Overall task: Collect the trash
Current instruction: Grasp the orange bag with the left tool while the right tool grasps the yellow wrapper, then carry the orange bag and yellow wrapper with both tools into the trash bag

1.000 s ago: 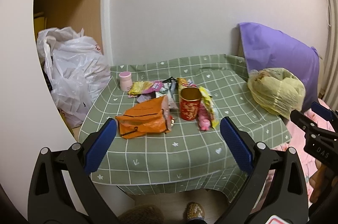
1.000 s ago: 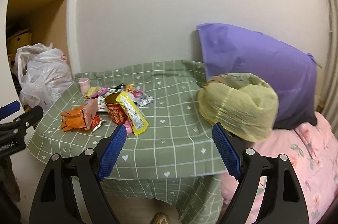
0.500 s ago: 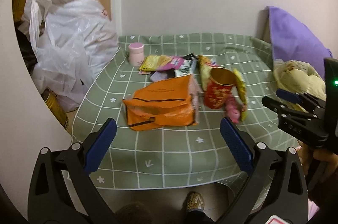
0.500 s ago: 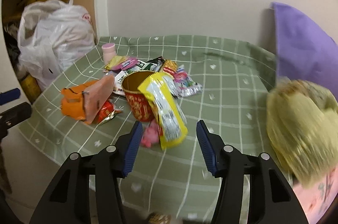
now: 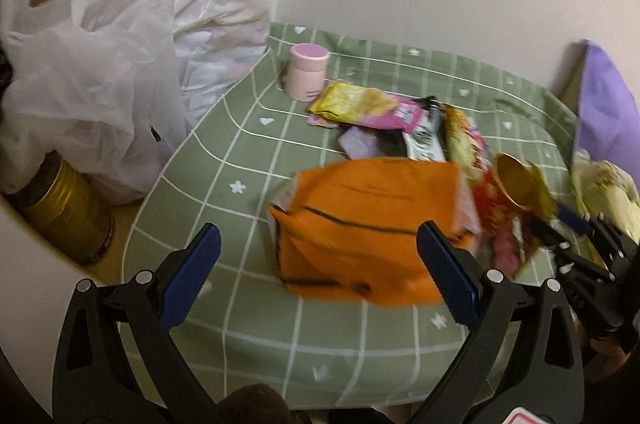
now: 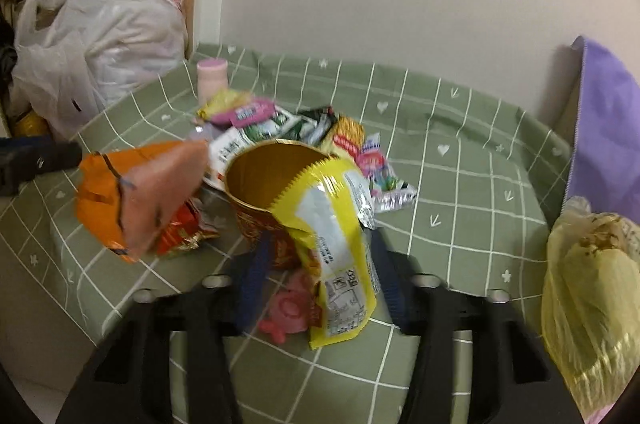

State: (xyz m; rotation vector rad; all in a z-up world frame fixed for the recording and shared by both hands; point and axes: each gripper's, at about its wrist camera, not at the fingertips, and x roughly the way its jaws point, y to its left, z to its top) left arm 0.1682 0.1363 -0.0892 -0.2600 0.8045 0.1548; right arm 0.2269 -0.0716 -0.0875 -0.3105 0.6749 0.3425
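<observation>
The trash sits bunched in the middle of the tabletop [image 5: 248, 159], which is draped in a soft green cloth with a white grid. Bare cloth runs along the near edge and the whole far right side toward the wall. On the left edge a crinkled white plastic bag [image 5: 120, 35] bulges right up against the tabletop, with a gold tin [image 5: 64, 212] standing beside it below.

The left gripper [image 5: 318, 274] hovers over the near edge with its blue-padded fingers spread wide and holding nothing; a puffy orange snack bag [image 5: 368, 224] lies just ahead between them. The right gripper [image 6: 320, 282] has its fingers partly apart on either side of a glossy yellow wrapper [image 6: 332, 244] with a serrated edge, which leans on a round red cup [image 6: 272, 195] with a gold lining; whether they touch it I cannot tell. A pink wrapper [image 6: 290, 308] lies at the cup's foot. Flat foil wrappers [image 5: 384, 119] fan out behind, and a smooth pink jar [image 5: 307, 76] stands upright near the far left corner. At the right edge sit a yellow plastic bag [image 6: 592, 288] and a purple pillow [image 6: 608, 127].
</observation>
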